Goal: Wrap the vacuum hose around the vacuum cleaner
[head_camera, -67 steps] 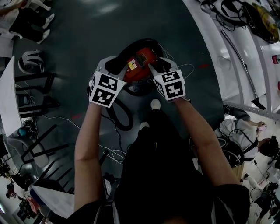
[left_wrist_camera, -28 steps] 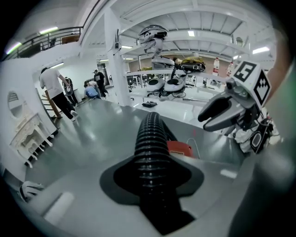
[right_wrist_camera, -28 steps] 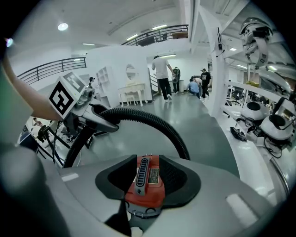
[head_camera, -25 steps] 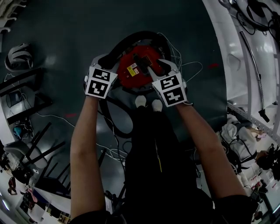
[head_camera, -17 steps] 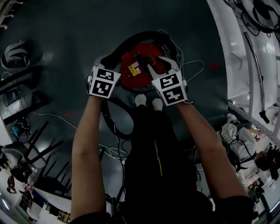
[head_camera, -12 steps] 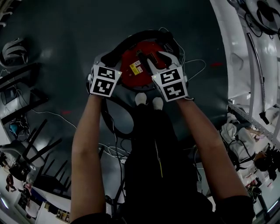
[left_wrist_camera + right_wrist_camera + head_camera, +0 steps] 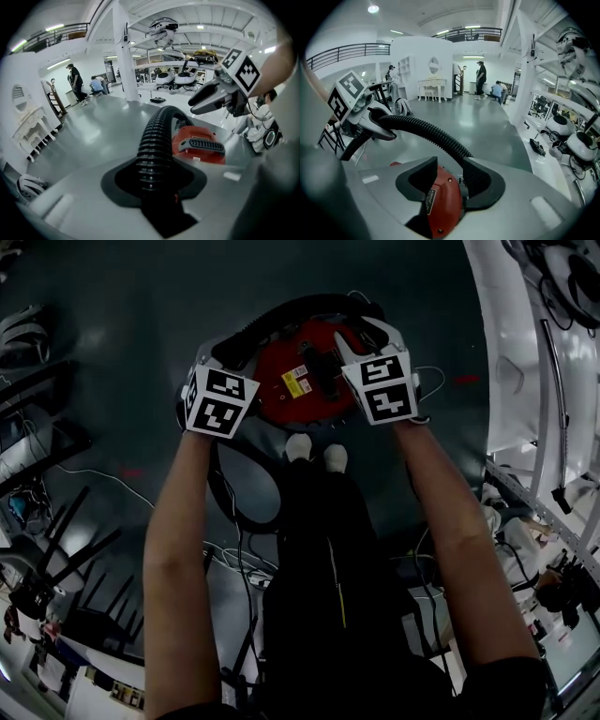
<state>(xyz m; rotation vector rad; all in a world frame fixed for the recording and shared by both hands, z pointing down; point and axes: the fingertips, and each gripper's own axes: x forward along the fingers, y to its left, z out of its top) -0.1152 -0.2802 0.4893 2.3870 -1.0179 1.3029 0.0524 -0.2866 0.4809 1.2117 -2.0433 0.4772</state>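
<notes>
A red vacuum cleaner (image 7: 302, 371) stands on the dark floor before my feet. Its black ribbed hose (image 7: 291, 310) arcs round the far side of the body. My left gripper (image 7: 230, 351) is at the vacuum's left, shut on the hose (image 7: 154, 140), which fills the gap between its pads. My right gripper (image 7: 367, 329) is at the far right of the vacuum. Its jaws have just been opening. The hose (image 7: 426, 133) runs in against the right pad while the left pad stands off it, and the red body (image 7: 443, 201) shows in the gap.
A loose loop of hose and thin cables (image 7: 239, 512) lie on the floor by my left leg. Dark chairs (image 7: 66, 559) and a helmet (image 7: 19, 329) sit at the left, a long white bench (image 7: 511, 362) at the right. People (image 7: 480, 77) stand far off.
Both grippers have sunk toward the vacuum. The right one has slid out to the vacuum's far right side and its jaws have widened. The left still holds the hose.
</notes>
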